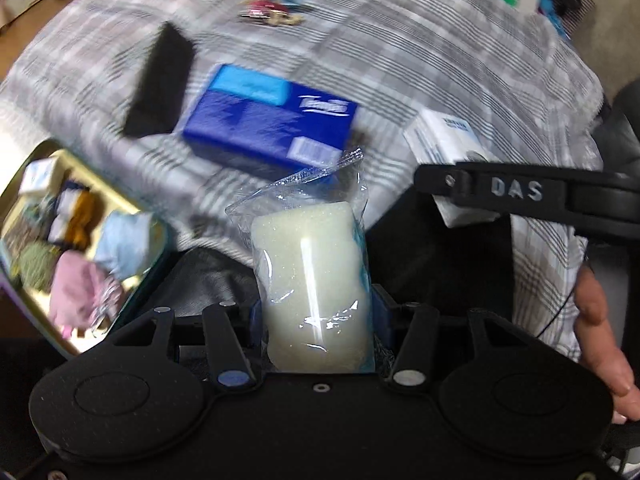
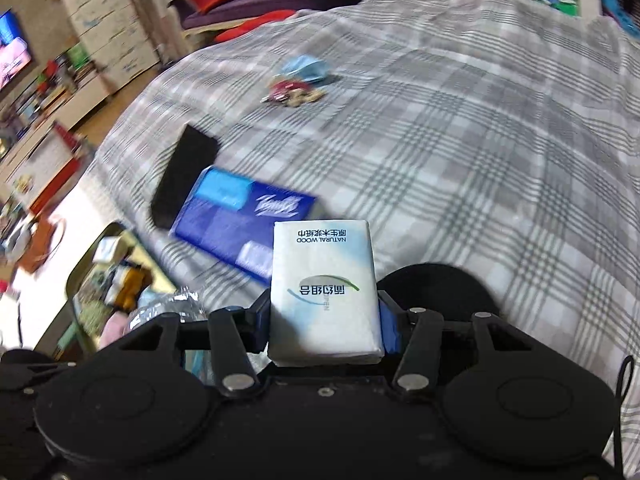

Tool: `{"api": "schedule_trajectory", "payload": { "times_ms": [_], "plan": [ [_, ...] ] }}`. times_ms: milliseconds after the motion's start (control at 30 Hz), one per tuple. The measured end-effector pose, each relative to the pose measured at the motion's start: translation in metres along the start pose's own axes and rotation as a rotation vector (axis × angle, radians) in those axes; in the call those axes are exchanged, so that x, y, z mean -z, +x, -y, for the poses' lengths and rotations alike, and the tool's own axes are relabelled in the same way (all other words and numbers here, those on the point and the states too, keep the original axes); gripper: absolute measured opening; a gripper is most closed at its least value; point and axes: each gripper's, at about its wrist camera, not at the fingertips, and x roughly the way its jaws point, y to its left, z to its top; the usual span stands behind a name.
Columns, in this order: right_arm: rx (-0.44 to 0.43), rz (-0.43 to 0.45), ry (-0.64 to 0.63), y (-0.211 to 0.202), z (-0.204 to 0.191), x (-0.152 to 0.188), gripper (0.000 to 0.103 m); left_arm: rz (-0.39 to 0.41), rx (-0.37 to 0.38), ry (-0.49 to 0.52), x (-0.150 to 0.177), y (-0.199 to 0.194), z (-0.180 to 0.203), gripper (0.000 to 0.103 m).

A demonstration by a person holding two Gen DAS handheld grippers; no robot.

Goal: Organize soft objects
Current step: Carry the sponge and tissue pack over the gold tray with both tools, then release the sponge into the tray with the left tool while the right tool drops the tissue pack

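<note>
A: Left gripper (image 1: pixel 320 320) state? Logged as clamped on the bagged sponge (image 1: pixel 316 284), pale block in a clear wrapper, long axis running straight out along the fingers, loose bag top sticking up past the tips.

B: Agreed. Right gripper (image 2: pixel 326 320) is closed around the white tissue pack (image 2: pixel 324 292), held the same way, long axis pointing forward, print seen upside down. Both loads are carried above the near edge of the bed (image 2: pixel 480 140), none set down.

A: Target noted: the tin tray (image 1: pixel 28 176) at the near-left corner of the bed, already filled with soft bits, a pink cloth (image 1: pixel 76 292), a light blue one (image 1: pixel 124 244), something green and something mustard.

B: Key relation: the tray lies to the left of both sets of fingers and lower. The left gripper is judged nearer; in the right wrist view the tray (image 2: pixel 80 256) sits well off to the left, past the left gripper's crinkled bag.

A: So the sponge is probably to be swung left and tipped in first, pack after. Not confirmed.

B: Still on the bedspread: the blue tissue pack (image 1: pixel 272 120), touching or just overlapping the black block (image 1: pixel 160 84) toward the left edge, and a small colourful pile (image 1: pixel 276 4) further toward the far edge. Blurred, contents not told.

A: Risk flagged: tray looks crowded, a long sponge may perch on top.
</note>
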Motion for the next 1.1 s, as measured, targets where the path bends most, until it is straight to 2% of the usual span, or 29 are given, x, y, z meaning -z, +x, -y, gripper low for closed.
{"api": "schedule_trajectory", "payload": {
  "times_ms": [267,467,833,933,1100],
  "plan": [
    [-0.11,-0.069,-0.124,0.007,-0.063,0.019,0.051,0.083,-0.085,-0.164,0.015,-0.02,-0.058,0.05],
    [-0.145,-0.083,-0.227,0.014,-0.117,0.02,0.051,0.13,-0.114,-0.323,0.012,-0.027,-0.116,0.05],
    [-0.159,-0.079,-0.334,0.044,-0.192,-0.015,0.051,0.23,-0.271,-0.475,-0.02,-0.043,-0.213,0.05],
    [-0.162,-0.093,-0.356,0.056,-0.212,-0.022,0.051,0.23,-0.326,-0.5,-0.031,-0.039,-0.236,0.05],
    [-0.154,-0.12,-0.385,0.076,-0.236,-0.026,0.051,0.214,-0.365,-0.568,-0.045,-0.023,-0.276,0.05]
  ]
}}
